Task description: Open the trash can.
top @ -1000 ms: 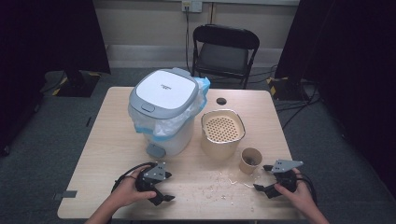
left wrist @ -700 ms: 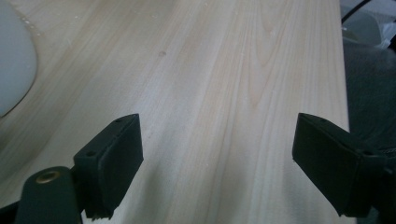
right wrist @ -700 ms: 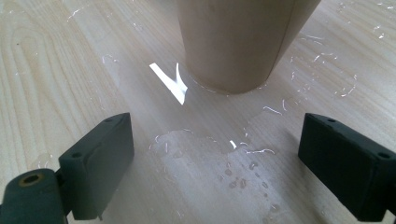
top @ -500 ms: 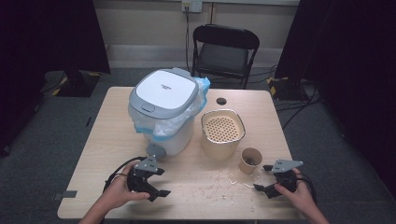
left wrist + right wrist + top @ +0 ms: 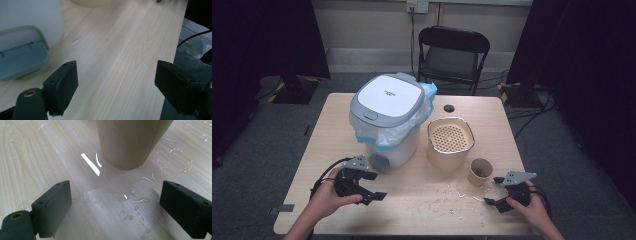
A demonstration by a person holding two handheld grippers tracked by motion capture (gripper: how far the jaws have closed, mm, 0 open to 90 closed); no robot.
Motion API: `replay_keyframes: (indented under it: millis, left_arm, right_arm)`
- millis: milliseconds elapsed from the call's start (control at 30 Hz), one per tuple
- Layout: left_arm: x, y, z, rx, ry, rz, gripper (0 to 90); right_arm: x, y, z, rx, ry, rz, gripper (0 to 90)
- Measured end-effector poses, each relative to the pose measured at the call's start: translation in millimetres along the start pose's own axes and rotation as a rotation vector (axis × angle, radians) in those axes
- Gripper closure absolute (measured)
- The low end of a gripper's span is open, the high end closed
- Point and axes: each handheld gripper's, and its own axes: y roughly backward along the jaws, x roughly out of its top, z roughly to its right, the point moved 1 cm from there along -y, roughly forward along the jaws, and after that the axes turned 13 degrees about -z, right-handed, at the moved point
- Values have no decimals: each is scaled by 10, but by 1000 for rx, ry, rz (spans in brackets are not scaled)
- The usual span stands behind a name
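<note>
1. Here, nearest me, the left gripper (image 5: 371,186) hangs above the table (image 5: 327,135) just before the bin's grey pedal (image 5: 21,60); its jaws have just been closing a little, yet they stand wide with nothing between them.
2. My right gripper (image 5: 496,191) sits low at the near right, jaws spread and empty, aimed at the paper cup (image 5: 480,172) just beyond them; the right gripper view cuts that cup off at the top.
3. Water droplets (image 5: 117,200) and thin streaks glisten on the wood between those jaws and the cup.
4. Farther on stands a beige perforated container (image 5: 450,142).
5. Beside it is the white lidded bin (image 5: 387,120), a plastic liner bunched under its lid; the small print on the lid is too tiny for me to read.
6. Past the table's cable hole (image 5: 449,108), I see a black folding chair (image 5: 453,55), grey carpet, dark curtains and a wall socket (image 5: 417,6).
</note>
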Motion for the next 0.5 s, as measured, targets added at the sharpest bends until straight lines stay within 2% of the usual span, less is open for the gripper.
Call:
replay_keyframes:
  millis: [200,233,500]
  left_arm:
    - [38,200,-20,12,19,11,212]
    - [49,222,-19,3,25,16,216]
    - [163,394,-18,15,13,13,231]
  right_arm:
    - [0,0,0,-1,0,0,96]
    - [0,0,0,0,0,0,96]
    - [0,0,0,0,0,0,96]
